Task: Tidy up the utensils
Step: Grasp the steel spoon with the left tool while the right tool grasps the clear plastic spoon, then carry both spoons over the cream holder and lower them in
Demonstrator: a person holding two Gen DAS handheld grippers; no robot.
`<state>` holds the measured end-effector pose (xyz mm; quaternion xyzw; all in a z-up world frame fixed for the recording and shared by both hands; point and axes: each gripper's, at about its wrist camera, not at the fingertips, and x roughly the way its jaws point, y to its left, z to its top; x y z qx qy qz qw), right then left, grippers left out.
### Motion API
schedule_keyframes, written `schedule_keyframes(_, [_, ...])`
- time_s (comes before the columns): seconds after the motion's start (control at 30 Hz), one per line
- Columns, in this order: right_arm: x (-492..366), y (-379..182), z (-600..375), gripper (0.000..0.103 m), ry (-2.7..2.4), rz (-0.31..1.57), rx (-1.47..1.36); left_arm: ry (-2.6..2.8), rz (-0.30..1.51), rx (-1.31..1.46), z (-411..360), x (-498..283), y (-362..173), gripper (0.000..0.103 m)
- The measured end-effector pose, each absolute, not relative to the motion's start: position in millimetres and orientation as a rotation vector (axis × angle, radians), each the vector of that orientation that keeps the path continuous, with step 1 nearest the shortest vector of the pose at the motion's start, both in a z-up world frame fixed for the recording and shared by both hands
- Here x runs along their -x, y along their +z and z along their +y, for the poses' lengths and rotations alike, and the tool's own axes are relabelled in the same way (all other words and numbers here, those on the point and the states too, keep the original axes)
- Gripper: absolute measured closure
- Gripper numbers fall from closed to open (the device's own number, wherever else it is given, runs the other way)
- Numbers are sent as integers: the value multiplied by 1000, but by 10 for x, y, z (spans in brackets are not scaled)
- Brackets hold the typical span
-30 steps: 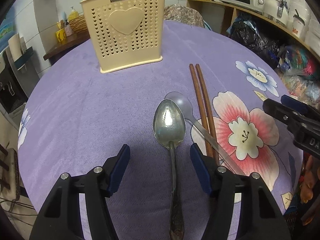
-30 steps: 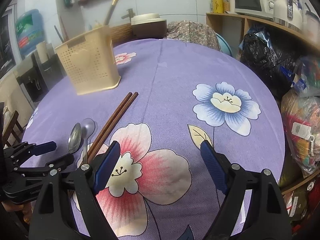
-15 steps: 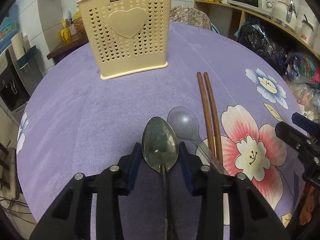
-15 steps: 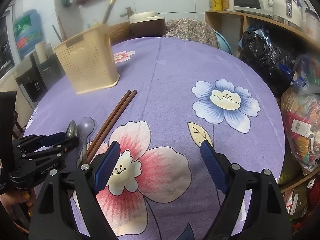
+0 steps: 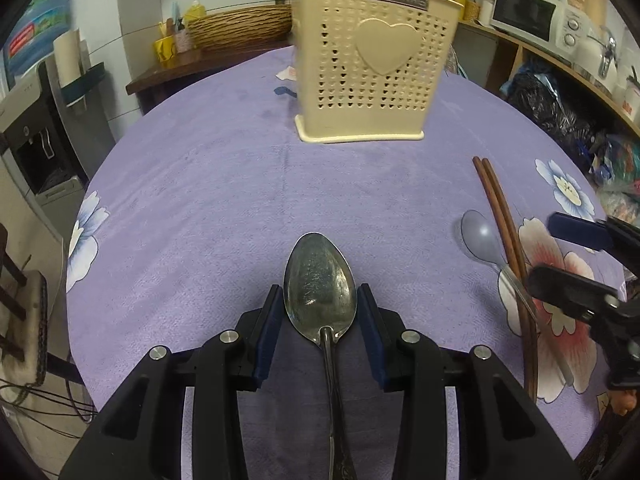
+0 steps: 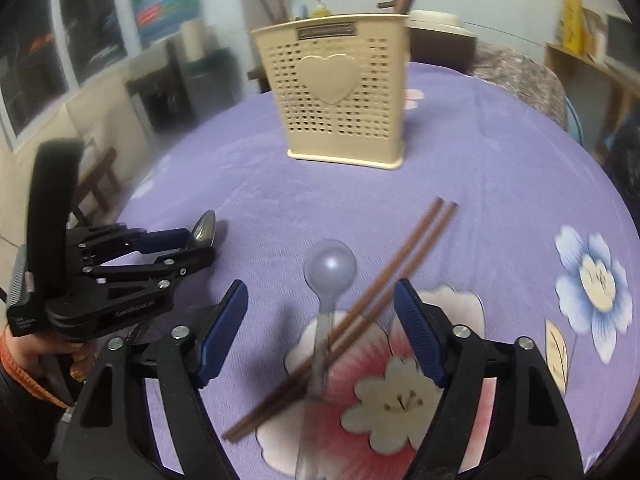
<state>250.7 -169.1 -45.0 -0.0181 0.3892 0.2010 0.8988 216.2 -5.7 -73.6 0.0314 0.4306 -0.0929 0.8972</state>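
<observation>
Metal spoon (image 5: 320,286) pinched between blue pads of left gripper (image 5: 319,320), bowl up and sticking out forward past the fingertips, handle running back between the fingers. In right wrist view the spoon bowl shows raised off the cloth, with a shadow under it. Right gripper (image 6: 320,332) spread wide, nothing between its fingers (image 6: 418,330); it hovers over a translucent plastic spoon (image 6: 329,270) and a pair of brown chopsticks (image 6: 400,268). Both lie flat on the purple floral tablecloth (image 5: 240,184); chopsticks cross over the plastic spoon's handle, on the pink flower print. Plastic spoon bowl sits just beside the chopsticks, on their left. Metal spoon well apart from those, to the left. Farther back, cream perforated utensil holder (image 5: 370,64) with heart emblem stands upright on the cloth, some handles poking out the top; contents otherwise not readable. Right wrist view is motion-blurred. Behind the table: woven basket (image 5: 240,30), microwave (image 5: 528,14) on a shelf.
</observation>
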Motion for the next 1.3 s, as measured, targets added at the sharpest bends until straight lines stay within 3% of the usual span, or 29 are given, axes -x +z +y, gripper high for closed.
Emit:
schedule_keyframes(0.13, [-2705,-533,-1529,37,399,842,88,-186,897,-58,-35,-2153,-728,59])
schedule_keyframes(0.2, [-2772,-593,-1444,41,400,866,118,-181,898,-54,-15,-2141,-726,46])
schedule_keyframes(0.37, [-2854,-728,-1388,46,371,899,144,-172,898,-36,63,-2122,-737,45])
schedule_keyframes(0.5, [-2837,-741,-1365,51,344,902,158,-159,902,-39,63,-2135,-740,45])
schedule_keyframes(0.6, [-2816,-732,-1372,66,324,904,152,-149,904,-41,52,-2166,-741,47])
schedule_keyframes(0.8, [-2805,-726,-1370,66,309,907,141,-140,907,-38,8,-2224,-725,65])
schedule_keyframes(1.03, [-2713,-564,-1473,66,341,878,92,-181,864,-15,-4,-2183,-563,65])
schedule_keyframes(1.3, [-2284,171,-1934,66,354,701,-12,-238,683,38,50,-1887,55,65])
